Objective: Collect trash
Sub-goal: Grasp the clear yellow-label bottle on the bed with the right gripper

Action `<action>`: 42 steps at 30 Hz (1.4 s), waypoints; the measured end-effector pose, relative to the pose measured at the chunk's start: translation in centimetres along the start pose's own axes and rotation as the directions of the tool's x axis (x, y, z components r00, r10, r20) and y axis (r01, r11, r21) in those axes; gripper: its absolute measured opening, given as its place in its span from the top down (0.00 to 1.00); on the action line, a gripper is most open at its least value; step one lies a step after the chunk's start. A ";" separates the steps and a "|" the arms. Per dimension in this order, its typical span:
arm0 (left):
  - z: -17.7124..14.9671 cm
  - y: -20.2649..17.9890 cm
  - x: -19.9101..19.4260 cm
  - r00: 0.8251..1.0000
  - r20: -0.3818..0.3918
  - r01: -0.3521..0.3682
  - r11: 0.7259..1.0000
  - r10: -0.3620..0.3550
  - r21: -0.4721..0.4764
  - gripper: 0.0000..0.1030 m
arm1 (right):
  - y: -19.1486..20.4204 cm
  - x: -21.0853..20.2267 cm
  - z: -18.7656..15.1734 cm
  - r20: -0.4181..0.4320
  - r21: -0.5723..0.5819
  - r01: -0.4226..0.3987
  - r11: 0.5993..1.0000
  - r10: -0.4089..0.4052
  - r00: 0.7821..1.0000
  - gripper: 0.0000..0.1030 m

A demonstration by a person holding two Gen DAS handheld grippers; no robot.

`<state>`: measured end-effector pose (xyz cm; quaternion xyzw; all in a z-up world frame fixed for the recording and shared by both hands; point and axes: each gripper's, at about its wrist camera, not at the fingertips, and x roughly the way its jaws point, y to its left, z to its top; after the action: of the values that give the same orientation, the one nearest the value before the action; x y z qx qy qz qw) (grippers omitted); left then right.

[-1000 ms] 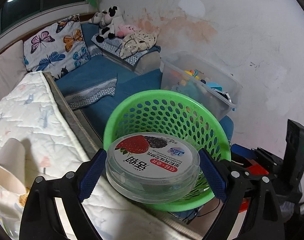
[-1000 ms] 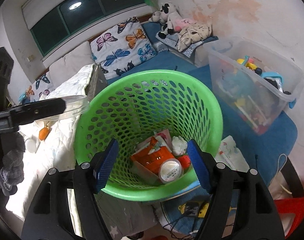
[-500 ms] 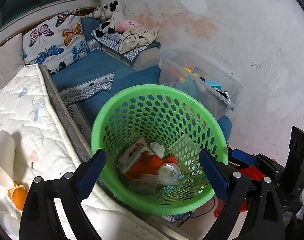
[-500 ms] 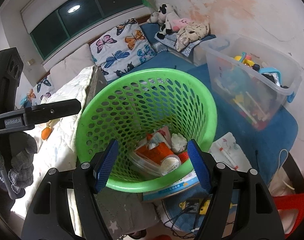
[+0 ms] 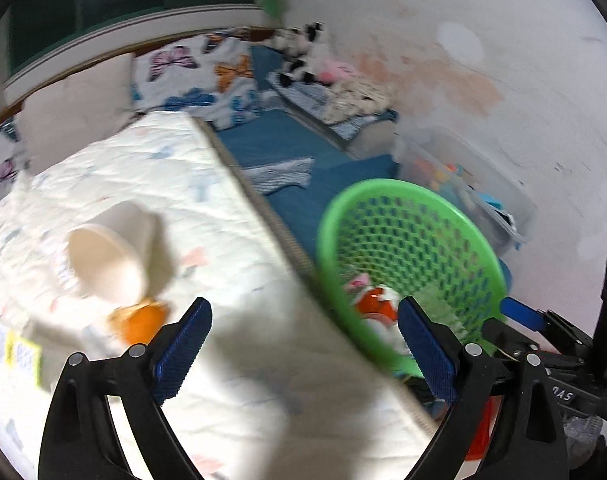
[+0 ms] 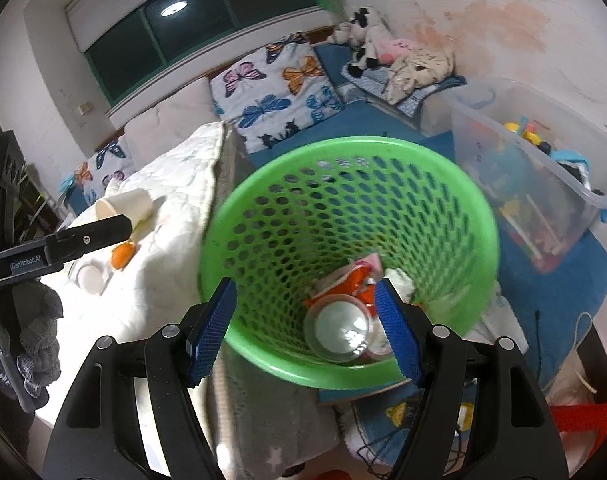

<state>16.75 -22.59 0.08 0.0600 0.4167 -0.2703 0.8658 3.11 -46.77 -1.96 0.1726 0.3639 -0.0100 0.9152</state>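
Note:
A green perforated basket (image 6: 343, 216) stands beside the bed and also shows in the left wrist view (image 5: 407, 236). It holds a clear round plastic container (image 6: 339, 330) and orange-red wrappers (image 6: 349, 280). My right gripper (image 6: 307, 328) is open over the basket's near rim, empty. My left gripper (image 5: 303, 354) is open and empty above the white quilted mattress (image 5: 175, 200). On the mattress lie a tipped paper cup (image 5: 107, 256) and an orange peel (image 5: 141, 322); both also show in the right wrist view, the cup (image 6: 123, 206) and the peel (image 6: 122, 255).
A small white round lid (image 6: 90, 278) lies on the mattress near the peel. A clear storage bin (image 6: 531, 168) of toys sits right of the basket. Butterfly pillows (image 6: 279, 88) and plush toys (image 6: 367, 40) lie at the back wall. Cables and cloth lie on the floor (image 6: 383, 432).
My left gripper opened and dropped the clear plastic container into the basket. It then swung left, from over the basket to over the mattress. The right gripper stayed at the basket.

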 end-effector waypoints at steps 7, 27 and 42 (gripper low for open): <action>-1.1 5.6 -2.6 0.994 0.026 -0.100 0.988 0.104 -0.122 0.12 | 3.8 1.0 0.4 -0.016 -0.069 -0.051 0.996 0.050 0.999 0.31; -7.7 18.6 -11.0 0.932 0.036 -0.331 0.889 0.360 -0.317 0.12 | 20.6 7.0 1.5 -0.183 -0.407 -0.317 0.856 0.264 0.947 0.31; -12.2 24.9 -13.9 0.907 -0.004 -0.381 0.817 0.421 -0.434 0.12 | 33.0 13.6 1.3 -0.352 -0.611 -0.455 0.648 0.292 0.889 0.43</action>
<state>14.18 8.37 -0.33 -0.0560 0.4031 0.0129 0.9133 18.66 -14.73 -0.01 -0.1017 0.3979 0.3328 0.8489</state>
